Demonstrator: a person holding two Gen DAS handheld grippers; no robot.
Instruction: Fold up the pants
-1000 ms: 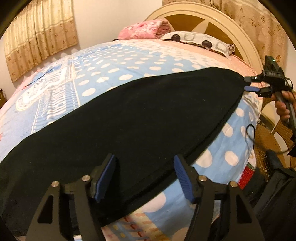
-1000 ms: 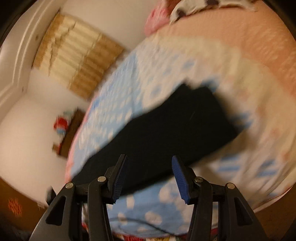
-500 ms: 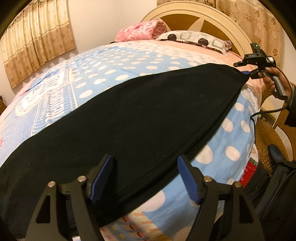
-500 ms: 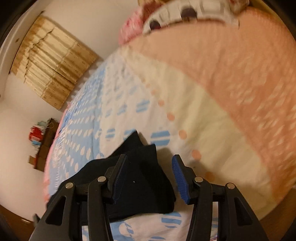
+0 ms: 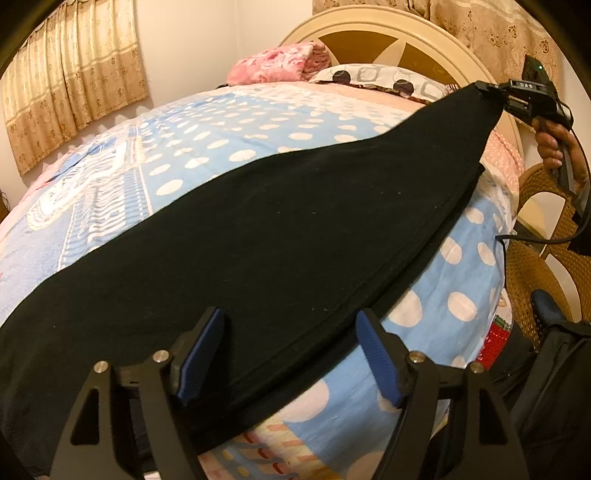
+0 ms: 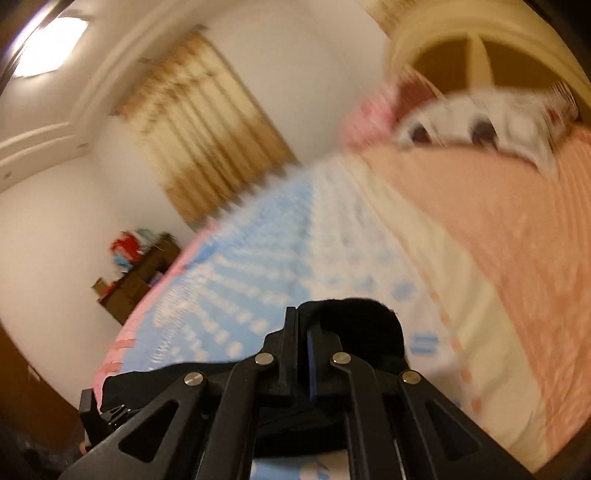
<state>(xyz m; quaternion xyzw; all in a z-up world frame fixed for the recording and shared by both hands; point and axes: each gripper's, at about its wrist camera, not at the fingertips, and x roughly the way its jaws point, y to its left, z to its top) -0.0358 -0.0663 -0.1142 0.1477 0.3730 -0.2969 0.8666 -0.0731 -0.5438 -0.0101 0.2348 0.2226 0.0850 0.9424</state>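
Black pants lie stretched lengthwise across the bed. My left gripper hovers over their near hem edge, open; the cloth lies below and between the blue pads, which do not press on it. At the far end, my right gripper is shut on the pants' corner and holds it up off the bed, with a hand on its handle. In the right wrist view, that gripper has its jaws together with black cloth bunched around the tips.
The bed has a blue polka-dot cover, with a pink band near the patterned pillow, a pink blanket and the round headboard. A wicker chair and a black bag stand by the right side.
The right gripper reached the far end of the pants, shut on it and lifted it off the bed. The left gripper's jaws widened a little and stayed in place.
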